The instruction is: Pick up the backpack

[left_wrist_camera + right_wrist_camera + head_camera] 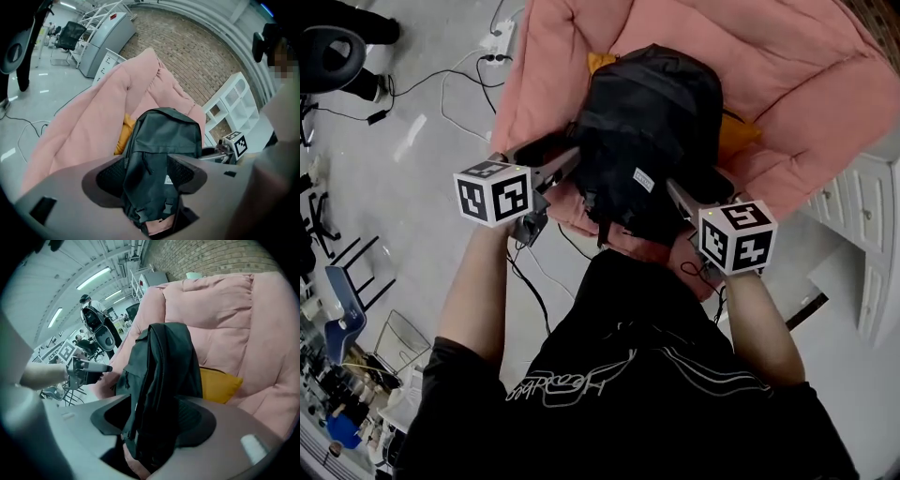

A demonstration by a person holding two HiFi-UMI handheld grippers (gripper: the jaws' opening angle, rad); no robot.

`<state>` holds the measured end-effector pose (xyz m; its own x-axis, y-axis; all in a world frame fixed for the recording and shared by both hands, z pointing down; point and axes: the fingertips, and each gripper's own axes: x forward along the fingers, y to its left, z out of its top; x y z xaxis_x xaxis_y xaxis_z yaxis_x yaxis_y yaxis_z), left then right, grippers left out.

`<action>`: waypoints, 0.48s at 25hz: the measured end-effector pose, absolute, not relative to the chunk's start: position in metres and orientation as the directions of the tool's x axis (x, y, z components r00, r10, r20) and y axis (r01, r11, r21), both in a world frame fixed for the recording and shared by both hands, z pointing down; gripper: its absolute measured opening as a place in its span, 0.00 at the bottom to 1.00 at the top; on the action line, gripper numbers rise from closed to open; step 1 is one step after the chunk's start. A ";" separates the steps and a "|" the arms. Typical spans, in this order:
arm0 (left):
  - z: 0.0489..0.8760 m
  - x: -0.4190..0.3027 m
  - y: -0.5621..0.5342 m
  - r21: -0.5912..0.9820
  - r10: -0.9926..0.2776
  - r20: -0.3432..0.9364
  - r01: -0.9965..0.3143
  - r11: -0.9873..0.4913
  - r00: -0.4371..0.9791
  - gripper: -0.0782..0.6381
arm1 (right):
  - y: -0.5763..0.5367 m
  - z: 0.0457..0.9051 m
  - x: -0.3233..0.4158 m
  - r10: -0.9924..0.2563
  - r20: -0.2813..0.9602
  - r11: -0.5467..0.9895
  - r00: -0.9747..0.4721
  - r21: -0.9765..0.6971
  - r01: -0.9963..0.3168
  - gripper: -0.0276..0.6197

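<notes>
- Left of the left hand-held gripper: cables trailing over the floor, well apart, no hindrance.
- Left hand-held gripper: jaws spread wide, nothing pinched. Angled down toward the backpack's near left flank, probably to straddle the fabric there before closing.
- Between the two hand-held grippers: black backpack, propped upright against the back of a pink sofa, with buckles and straps hanging at its near lower edge.
- Right hand-held gripper: jaws likewise wide apart, pressing on nothing. Lined up with the backpack's right side, seen edge-on between the jaws, likely for a two-sided lift.
- Just beyond and right of the right hand-held gripper: yellow cushion tucked beside the backpack. Could get caught in a reach too deep.
- Further right: white cabinet, well apart.
</notes>
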<state>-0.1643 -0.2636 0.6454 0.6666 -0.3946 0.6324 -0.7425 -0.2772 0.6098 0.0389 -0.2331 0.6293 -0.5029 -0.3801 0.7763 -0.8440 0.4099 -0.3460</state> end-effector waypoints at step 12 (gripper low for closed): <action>0.683 -0.141 -0.297 0.570 -0.322 0.678 -0.749 -0.338 0.661 0.47 | -0.244 0.646 0.030 -0.357 0.776 0.444 -0.520 -0.349 -0.825 0.46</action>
